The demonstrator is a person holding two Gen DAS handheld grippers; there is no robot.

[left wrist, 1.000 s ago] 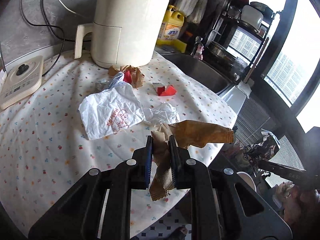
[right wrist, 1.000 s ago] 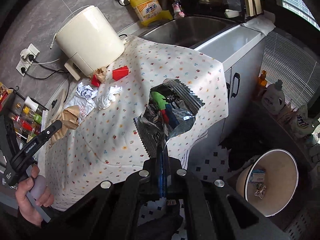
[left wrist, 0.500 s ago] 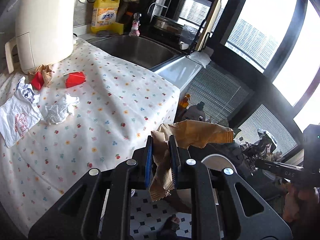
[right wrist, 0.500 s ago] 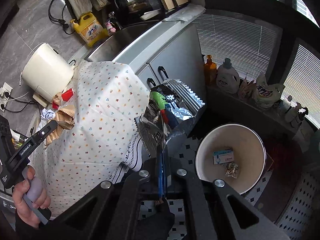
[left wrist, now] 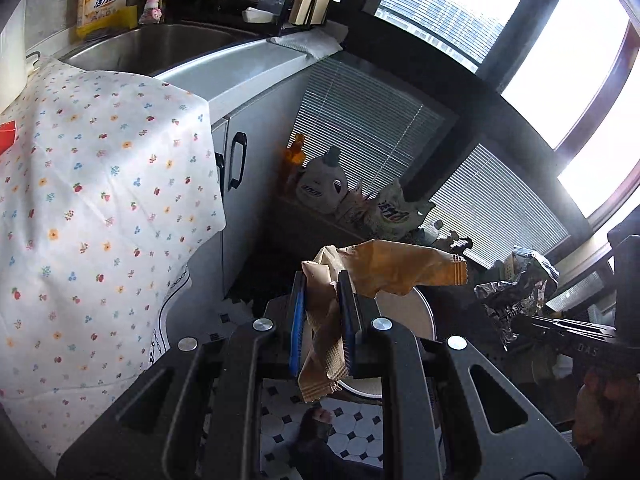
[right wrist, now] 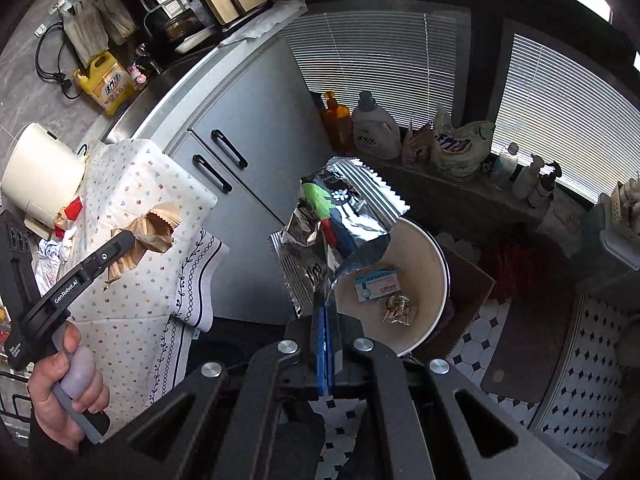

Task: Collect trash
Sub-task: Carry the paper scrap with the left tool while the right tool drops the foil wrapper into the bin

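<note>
1. Left wrist view: the left gripper [left wrist: 322,280] pinches a crumpled brown paper bag [left wrist: 384,270] between its blue pads. Behind gripper and bag, the white bin [left wrist: 404,306] on the floor is mostly hidden; its contents cannot be seen.
2. Far right, the right gripper [left wrist: 520,322], partly cut off, carries a foil wrapper [left wrist: 516,292]; how its jaws stand is hard to make out here.
3. At left, a flowered tablecloth [left wrist: 100,208] drapes the counter beside a steel sink [left wrist: 152,46]; blinds [left wrist: 368,128] back the room.
4. Right wrist view: the right gripper [right wrist: 323,300], pressed nearly together, pinches the foil wrapper [right wrist: 336,232] above the near rim of the bin [right wrist: 430,264].
5. Inside lie a small box [right wrist: 378,283] and crumpled scraps [right wrist: 398,309].
6. At left, a hand [right wrist: 66,390] holds the left gripper [right wrist: 126,242] with the paper bag [right wrist: 154,232] over the tablecloth [right wrist: 132,312].
</note>
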